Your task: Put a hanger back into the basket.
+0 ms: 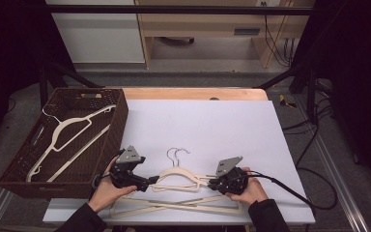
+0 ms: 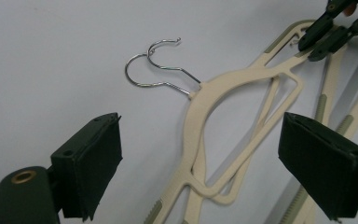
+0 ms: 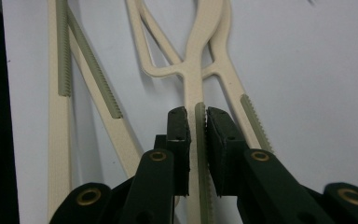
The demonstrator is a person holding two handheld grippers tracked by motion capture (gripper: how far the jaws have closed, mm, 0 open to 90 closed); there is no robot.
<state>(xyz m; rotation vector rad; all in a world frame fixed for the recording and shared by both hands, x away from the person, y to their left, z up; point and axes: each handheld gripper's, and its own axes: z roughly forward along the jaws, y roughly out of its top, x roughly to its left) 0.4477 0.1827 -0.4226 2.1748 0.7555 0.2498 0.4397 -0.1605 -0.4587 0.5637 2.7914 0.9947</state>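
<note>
At the left edge of the surface: a brown woven basket holding two cream hangers already, one lying across the other. Judged from that, part of the work done, with more hangers left to move.

Next to the basket, near the front edge: left gripper, jaws wide apart, nothing between the pads, aimed at the left shoulder of the hangers on the surface. Not yet touching, as far as the left gripper view tells.

Front middle of the surface: two cream hangers on the surface stacked almost one on the other, wire hooks side by side and pointing toward the far edge; bottom bars splayed and crossing close to the front edge.

Toward the right front: right gripper, jaws drawn together and clamped on the grooved right arm of the top hanger, pads pressing from both sides.

Probably still to do: close the left gripper on the other shoulder, lift this hanger free of the one beneath, carry it to the basket, then repeat for the last one. Likely snag: hooks or bars tangling on the lift.
</note>
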